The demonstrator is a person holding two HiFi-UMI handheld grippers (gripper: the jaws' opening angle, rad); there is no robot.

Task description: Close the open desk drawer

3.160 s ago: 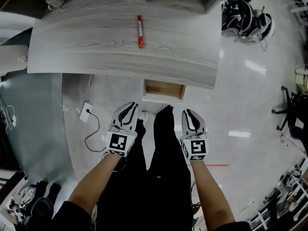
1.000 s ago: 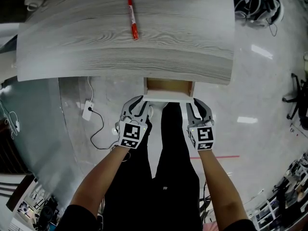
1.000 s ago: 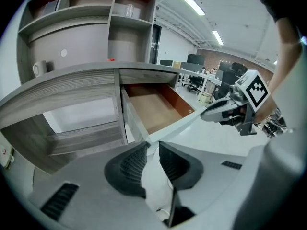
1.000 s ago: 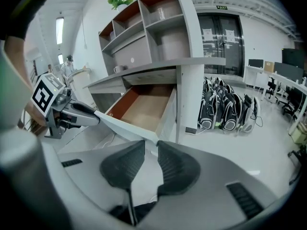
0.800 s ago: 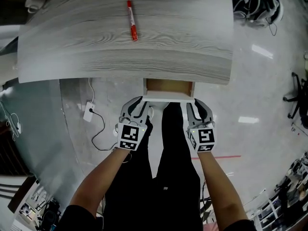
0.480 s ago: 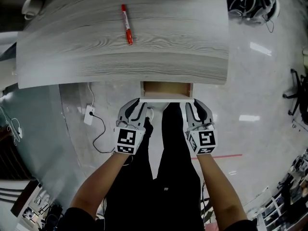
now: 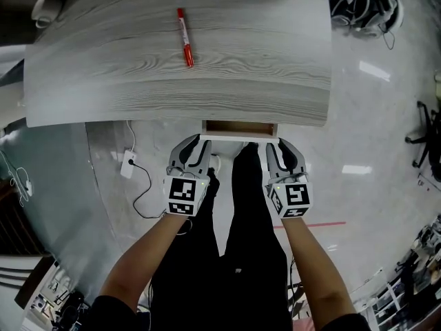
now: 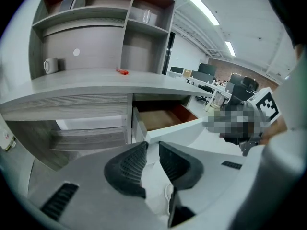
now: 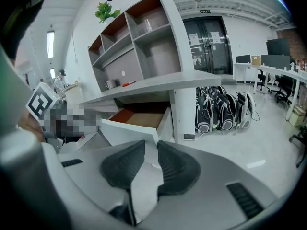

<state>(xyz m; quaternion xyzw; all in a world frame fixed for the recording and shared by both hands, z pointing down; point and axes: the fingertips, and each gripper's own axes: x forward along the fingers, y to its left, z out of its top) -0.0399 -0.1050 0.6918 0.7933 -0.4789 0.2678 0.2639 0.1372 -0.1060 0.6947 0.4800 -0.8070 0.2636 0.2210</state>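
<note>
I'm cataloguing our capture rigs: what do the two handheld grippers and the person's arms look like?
The left gripper and right gripper are alike: pale grey-white shells with black, ribbed, rounded pads. Each carries a cube of black-and-white square markers near the hand. The forearms are bare; dark sleeves begin higher up.

Glossy pale floor, ceiling strip lights, cubby shelving, glass doors beyond

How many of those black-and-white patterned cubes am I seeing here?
2. One cube sits on the left gripper, the other cube on the right gripper, both near the drawer front. No others show, though some may be hidden.
</note>
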